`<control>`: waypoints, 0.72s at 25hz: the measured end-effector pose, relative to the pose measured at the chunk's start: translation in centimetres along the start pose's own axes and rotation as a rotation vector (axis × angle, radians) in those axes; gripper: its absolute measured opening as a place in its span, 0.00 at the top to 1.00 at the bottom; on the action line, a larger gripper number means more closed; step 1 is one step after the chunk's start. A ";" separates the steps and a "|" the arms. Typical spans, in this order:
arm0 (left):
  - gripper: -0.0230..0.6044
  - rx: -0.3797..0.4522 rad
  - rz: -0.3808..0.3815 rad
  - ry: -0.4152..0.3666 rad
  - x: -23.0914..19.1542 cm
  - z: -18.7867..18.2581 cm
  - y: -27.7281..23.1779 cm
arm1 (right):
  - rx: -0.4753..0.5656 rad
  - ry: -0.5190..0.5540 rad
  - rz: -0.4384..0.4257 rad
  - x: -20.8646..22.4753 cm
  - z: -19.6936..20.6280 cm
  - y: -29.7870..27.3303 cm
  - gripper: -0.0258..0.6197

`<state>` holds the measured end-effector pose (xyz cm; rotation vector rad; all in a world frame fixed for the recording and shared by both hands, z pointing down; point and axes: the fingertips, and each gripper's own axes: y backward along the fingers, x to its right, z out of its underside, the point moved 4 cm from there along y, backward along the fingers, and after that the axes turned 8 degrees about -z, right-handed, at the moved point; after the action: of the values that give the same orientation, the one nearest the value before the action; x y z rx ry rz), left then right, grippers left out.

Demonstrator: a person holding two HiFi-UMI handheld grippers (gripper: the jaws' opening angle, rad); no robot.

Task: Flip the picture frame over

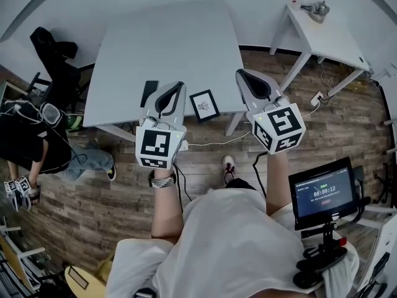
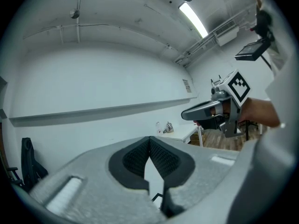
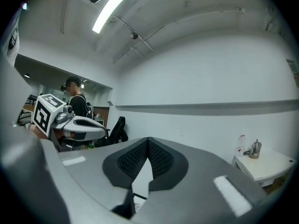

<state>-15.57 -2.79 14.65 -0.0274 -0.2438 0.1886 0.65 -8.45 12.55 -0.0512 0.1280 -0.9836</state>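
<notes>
A small picture frame (image 1: 204, 105) with a black border and white print lies face up near the front edge of the white table (image 1: 173, 48). My left gripper (image 1: 180, 84) hovers just left of it, jaws shut and empty. To the frame's right, my right gripper (image 1: 239, 72) is raised and also shut on nothing. In the left gripper view the padded tips (image 2: 149, 139) meet, and a corner of the frame (image 2: 157, 198) shows through the gap below. The right gripper view shows its closed tips (image 3: 148, 139) in the same way, with a bit of the frame (image 3: 138, 204) beneath.
A flat black object (image 1: 149, 92) lies on the table left of my left gripper. A small white side table (image 1: 322, 33) with a kettle (image 1: 318, 9) stands at the right. A black chair (image 1: 53, 54) and a person (image 1: 28, 143) are at the left, a screen (image 1: 324, 191) at the lower right.
</notes>
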 end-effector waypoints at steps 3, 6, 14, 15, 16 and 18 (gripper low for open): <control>0.96 0.008 0.023 -0.003 0.1 -0.8 -0.2 | 0.013 0.019 -0.001 -0.1 -0.9 0.0 0.96; 0.96 0.021 0.026 -0.009 0.3 -1.5 -0.3 | 0.020 0.031 -0.006 -0.2 -1.5 0.0 0.96; 0.96 0.032 0.028 -0.030 -0.2 -2.9 -0.5 | 0.031 0.038 -0.016 -0.4 -2.6 -0.6 0.96; 0.96 0.034 0.027 -0.033 -0.3 -3.0 -0.5 | 0.031 0.039 -0.017 -0.4 -2.6 -0.6 0.96; 0.96 0.035 0.026 -0.035 -0.3 -3.1 -0.5 | 0.030 0.040 -0.018 -0.4 -2.6 -0.6 0.96; 0.96 0.035 0.024 -0.036 -0.3 -3.2 -0.5 | 0.027 0.042 -0.018 -0.4 -2.6 -0.6 0.96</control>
<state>-15.01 -3.37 11.50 0.0078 -0.2766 0.2178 -0.41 -8.42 10.06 -0.0065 0.1532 -1.0045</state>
